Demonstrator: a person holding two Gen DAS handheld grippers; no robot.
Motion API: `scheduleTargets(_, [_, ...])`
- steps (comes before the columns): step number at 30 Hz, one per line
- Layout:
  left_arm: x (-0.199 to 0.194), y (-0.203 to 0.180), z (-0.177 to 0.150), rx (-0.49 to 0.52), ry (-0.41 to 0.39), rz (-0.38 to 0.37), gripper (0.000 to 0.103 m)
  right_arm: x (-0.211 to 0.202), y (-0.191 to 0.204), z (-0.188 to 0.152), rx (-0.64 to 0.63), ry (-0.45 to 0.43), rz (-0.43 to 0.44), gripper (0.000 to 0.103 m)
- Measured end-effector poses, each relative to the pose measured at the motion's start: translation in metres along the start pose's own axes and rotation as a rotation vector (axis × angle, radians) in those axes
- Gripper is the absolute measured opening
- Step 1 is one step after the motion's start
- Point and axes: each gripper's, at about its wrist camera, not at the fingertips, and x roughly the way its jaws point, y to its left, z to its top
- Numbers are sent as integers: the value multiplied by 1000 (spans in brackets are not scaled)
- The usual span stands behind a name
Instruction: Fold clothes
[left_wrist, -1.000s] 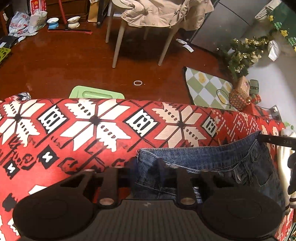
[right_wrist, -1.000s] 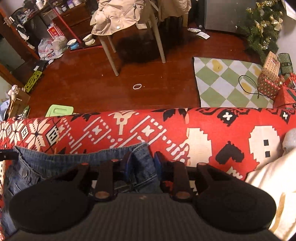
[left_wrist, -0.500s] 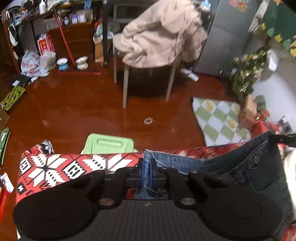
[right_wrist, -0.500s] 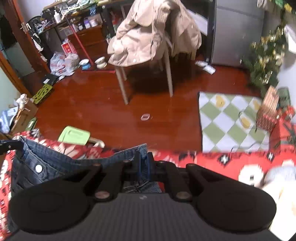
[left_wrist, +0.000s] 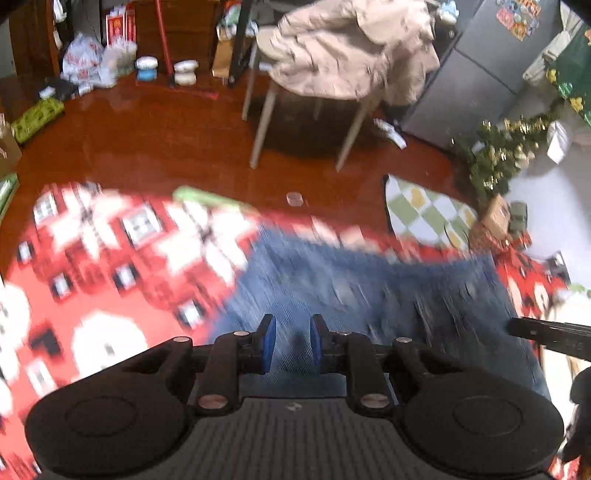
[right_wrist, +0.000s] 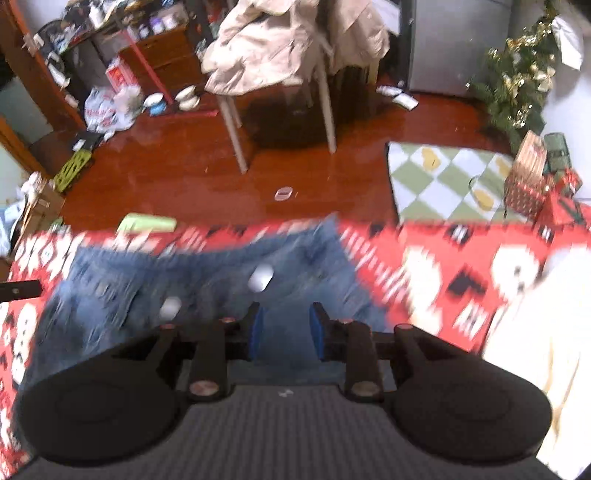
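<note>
Lying blurred on red blanket (left_wrist: 110, 280), jeans (left_wrist: 351, 288); both grippers parted.

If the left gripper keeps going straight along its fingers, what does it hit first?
Most likely the jeans: denim fills the gap between the open left gripper's fingers and spreads ahead over the red patterned blanket. The view is blurred, so depth is uncertain.
</note>
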Motion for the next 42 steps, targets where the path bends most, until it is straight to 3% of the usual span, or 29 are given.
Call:
scheduleTargets(5, [6, -36, -51, 52, 45, 40, 19, -1, 34, -44, 94, 79, 70, 30])
scheduleTargets(8, [7, -26, -67, -43, 62, 60, 20, -1, 53, -62, 97, 88, 88, 30])
scheduleTargets(11, [5, -12, -82, -120, 57, 74, 15, 4, 66, -79, 62, 107, 79, 30])
scheduleTargets(15, [-9, -6, -97, -104, 72, 109, 15, 11, 71, -105, 47, 150, 67, 33])
scheduleTargets(17, [-16, -2, -105, -96, 79, 127, 15, 9, 75, -110, 7, 166, 61, 34])
scheduleTargets(22, [-43, 31, -119, -257, 68, 162, 17, -9, 93, -97, -52, 166, 88, 34])
scheduleTargets(27, [-73, 67, -140, -407, 6, 301, 18, -23, 129, -79, -149, 155, 148, 33])
scheduleTargets(31, [-84, 92, -158, -494, 1, 340, 28, -15, 166, -76, -198, 197, 185, 33])
scheduleTargets(36, [-84, 110, -166, -543, -6, 289, 28, -9, 209, -80, -264, 223, 217, 33])
scheduleTargets(39, [-79, 112, -163, -502, -1, 225, 28, 1, 226, -84, -300, 236, 226, 33])
scheduleTargets(42, [-74, 107, -159, -433, 6, 209, 27, 5, 238, -82, -321, 248, 233, 33])
